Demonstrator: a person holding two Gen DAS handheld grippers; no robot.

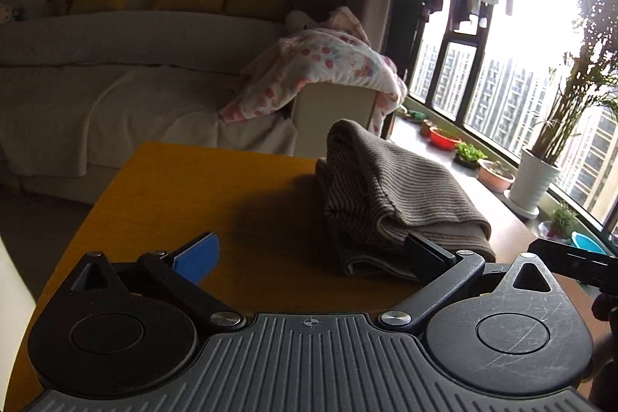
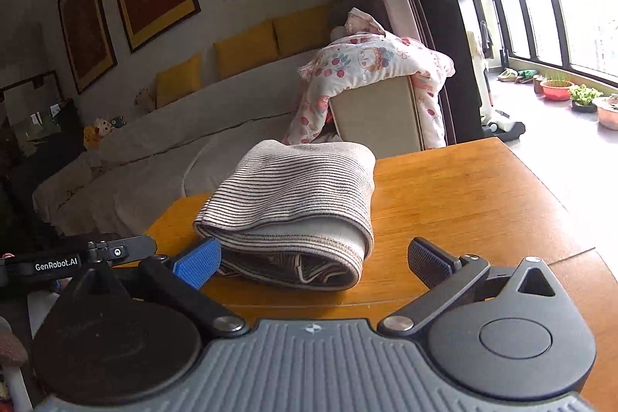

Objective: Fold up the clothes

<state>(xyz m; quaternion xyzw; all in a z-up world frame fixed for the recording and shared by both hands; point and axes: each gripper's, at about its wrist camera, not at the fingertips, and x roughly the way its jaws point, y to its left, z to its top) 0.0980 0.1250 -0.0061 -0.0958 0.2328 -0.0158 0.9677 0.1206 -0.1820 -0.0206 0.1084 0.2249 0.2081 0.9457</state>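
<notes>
The left gripper (image 1: 313, 253) is standing with its jaws spread wide and nothing between them — its blue pad is hanging over bare wood, its dark finger sitting just in front of the near edge of the striped garment (image 1: 390, 195). The right gripper (image 2: 313, 259) is spread just as wide, and in its view the rolled, open end of the same garment (image 2: 293, 203) is lying between the two fingers without either pad pressing on it.

The garment is resting as a thick folded bundle on the orange wooden table (image 2: 463, 188), toward the sofa side, with clear wood around it. By the look of it the folding is done or nearly so, and the step in hand is letting go cleanly.

To do that well, both tools are best drawn straight back and slightly up, so no pad is catching the loose hem at the near end and dragging the layers open. The top layer is bulging rather than lying flat — a light press on it may be worth making. The bundle is sitting close to the far table edge, so any push should be going inward, away from the sofa (image 2: 162, 157).
</notes>
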